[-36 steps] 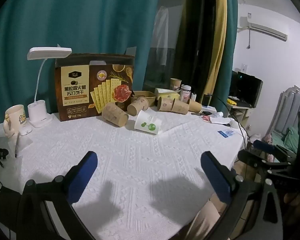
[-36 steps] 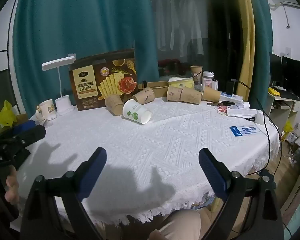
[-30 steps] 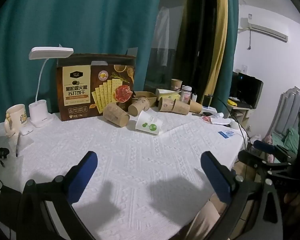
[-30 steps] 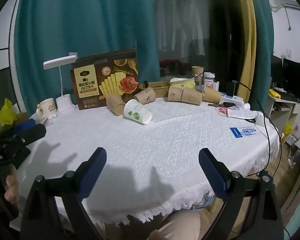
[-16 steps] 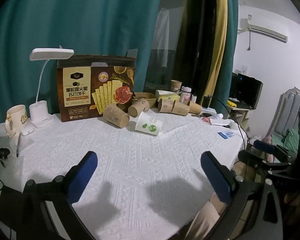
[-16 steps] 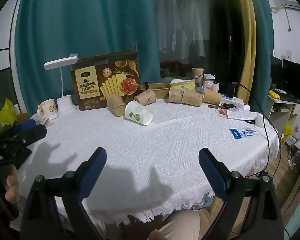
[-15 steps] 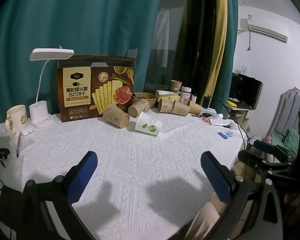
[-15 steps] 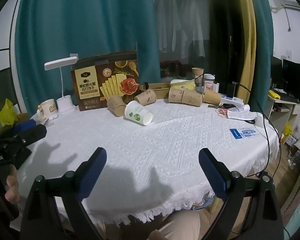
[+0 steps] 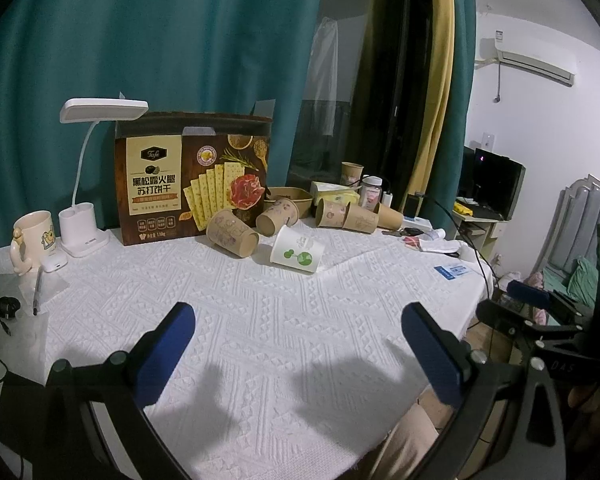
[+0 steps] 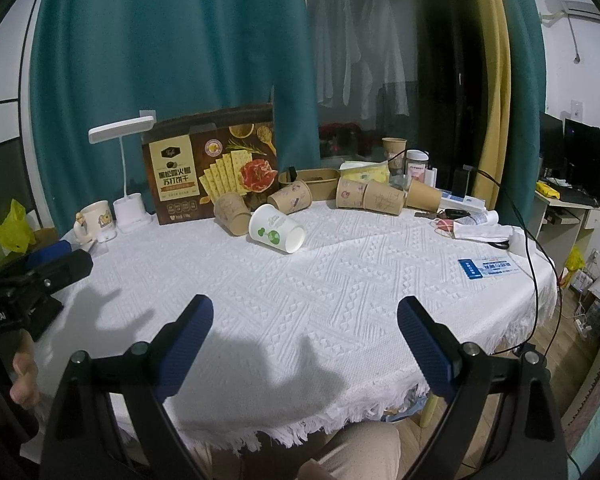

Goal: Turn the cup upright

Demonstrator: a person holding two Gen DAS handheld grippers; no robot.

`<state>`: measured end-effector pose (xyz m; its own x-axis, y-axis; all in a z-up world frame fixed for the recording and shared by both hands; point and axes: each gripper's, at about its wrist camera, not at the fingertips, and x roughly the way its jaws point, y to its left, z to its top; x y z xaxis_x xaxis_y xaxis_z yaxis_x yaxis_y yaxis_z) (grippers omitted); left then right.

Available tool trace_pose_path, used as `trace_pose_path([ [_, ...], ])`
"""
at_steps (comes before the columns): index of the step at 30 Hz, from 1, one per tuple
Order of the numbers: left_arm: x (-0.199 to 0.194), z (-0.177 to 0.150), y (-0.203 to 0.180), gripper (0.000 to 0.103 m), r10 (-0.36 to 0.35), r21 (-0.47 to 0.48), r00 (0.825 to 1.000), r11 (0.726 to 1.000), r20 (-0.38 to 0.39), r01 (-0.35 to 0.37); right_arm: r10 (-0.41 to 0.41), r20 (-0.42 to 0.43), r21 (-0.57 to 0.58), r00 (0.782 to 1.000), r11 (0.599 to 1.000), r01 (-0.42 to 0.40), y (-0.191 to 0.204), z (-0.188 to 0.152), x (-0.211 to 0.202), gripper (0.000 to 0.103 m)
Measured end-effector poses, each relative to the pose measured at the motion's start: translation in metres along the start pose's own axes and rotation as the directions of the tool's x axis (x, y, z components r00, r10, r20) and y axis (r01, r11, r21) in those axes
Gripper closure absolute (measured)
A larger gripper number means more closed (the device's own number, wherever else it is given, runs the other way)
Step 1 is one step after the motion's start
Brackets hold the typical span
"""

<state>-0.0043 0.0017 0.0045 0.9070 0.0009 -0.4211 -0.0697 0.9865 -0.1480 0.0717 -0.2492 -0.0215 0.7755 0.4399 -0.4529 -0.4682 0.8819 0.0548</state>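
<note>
Both jaws wide open: left gripper [image 9: 298,330], right gripper [image 10: 305,326] hold nothing. White cup [image 10: 276,229] lies sideways, well apart; approach side-on, pinch mid-body lightly.

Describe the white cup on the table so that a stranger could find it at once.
Find the big brown cracker box standing at the back of the white-clothed table. Before it lie several tipped paper cups. The white cup lies nearest the front, on its side, and it alone is white with green print; the brown cups are kraft-coloured.
</note>
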Motion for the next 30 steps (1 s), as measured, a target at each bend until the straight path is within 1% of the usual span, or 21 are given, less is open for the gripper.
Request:
trace_pose_path([
  [30,-0.0057,0.0047,-0.0041,0.000,-0.004,-0.002,1.000,1.000,0.002,0.004,0.001,0.003,0.001,1.000,1.000,-0.001,-0.0006,-0.0009,0.0002,0.011],
])
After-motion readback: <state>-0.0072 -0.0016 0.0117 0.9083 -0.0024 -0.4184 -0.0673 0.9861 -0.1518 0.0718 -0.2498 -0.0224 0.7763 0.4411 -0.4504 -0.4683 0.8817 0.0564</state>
